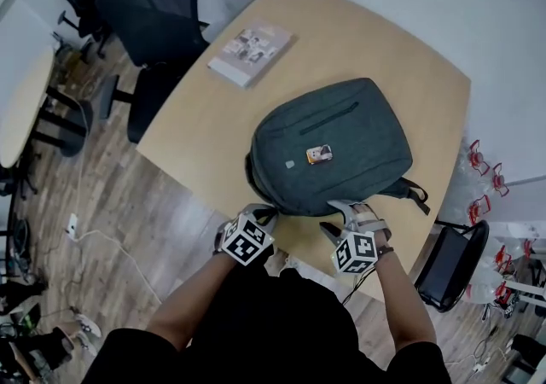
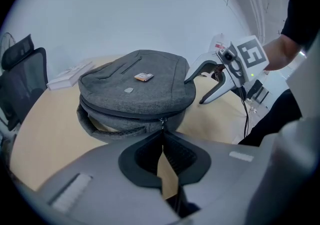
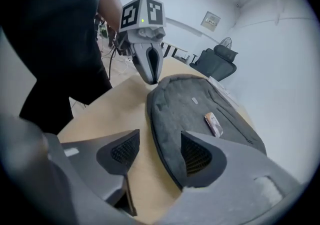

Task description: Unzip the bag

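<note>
L hand-held gripper [image 2: 161,138] nips zip pull [image 2: 161,122]

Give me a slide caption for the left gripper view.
Left tool pinches the zipper pull of the grey backpack on the wooden table.

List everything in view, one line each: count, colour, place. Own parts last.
backpack: 1, grey, lying flat mid-table, zipped shut
zipper pull: 1, metal, backpack's near edge
tag: 1, orange-white, on backpack's front
book: 1, pale, table's far left corner
table: 1, light wood, under everything
office chairs: 2, black, floor left of table
left gripper: 1, grey, shut on zipper pull
right gripper: 1, grey, open at backpack's near edge
</note>
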The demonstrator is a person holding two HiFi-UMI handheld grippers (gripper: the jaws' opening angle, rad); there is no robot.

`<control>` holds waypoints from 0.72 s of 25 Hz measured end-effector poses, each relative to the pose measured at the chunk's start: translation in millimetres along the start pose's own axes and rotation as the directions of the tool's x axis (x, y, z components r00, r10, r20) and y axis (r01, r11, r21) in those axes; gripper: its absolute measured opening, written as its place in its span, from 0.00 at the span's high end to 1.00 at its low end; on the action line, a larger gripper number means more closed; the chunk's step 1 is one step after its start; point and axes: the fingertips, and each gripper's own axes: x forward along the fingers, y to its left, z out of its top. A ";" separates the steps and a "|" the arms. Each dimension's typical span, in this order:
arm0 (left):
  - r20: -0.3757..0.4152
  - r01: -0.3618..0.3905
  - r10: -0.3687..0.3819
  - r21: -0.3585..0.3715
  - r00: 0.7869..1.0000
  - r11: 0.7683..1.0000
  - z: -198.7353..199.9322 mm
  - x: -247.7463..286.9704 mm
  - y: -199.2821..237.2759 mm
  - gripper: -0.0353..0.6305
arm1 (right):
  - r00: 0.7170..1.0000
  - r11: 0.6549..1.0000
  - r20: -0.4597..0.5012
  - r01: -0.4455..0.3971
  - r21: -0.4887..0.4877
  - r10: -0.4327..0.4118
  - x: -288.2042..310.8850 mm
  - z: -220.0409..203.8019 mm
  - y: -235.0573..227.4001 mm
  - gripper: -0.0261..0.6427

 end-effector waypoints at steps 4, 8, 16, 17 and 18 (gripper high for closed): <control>0.010 0.006 -0.006 -0.002 1.000 1.000 -0.6 0.0 -1.7 0.91 | 0.993 0.998 -0.110 0.024 -0.064 -0.031 -3.4 -43.1 -21.3 0.57; 0.018 0.012 -0.012 -0.002 1.000 1.000 0.5 1.6 -3.0 0.91 | 0.989 0.999 -0.142 0.023 -0.036 -0.028 -0.4 -54.8 -29.4 0.67; 0.024 -0.006 0.007 -0.037 1.000 0.999 -2.9 0.1 -6.2 0.91 | 0.983 0.981 -0.156 0.117 0.154 -0.093 1.6 -44.9 -27.8 0.76; 0.024 -0.012 0.013 -0.045 1.000 0.999 -4.8 -2.1 -5.8 0.91 | 0.983 0.976 -0.159 0.125 0.179 -0.096 3.1 -41.4 -26.2 0.76; 0.023 -0.018 0.020 -0.054 1.000 0.998 -7.0 -4.0 -6.3 0.91 | 0.982 0.970 -0.161 0.132 0.203 -0.100 4.7 -37.8 -24.2 0.77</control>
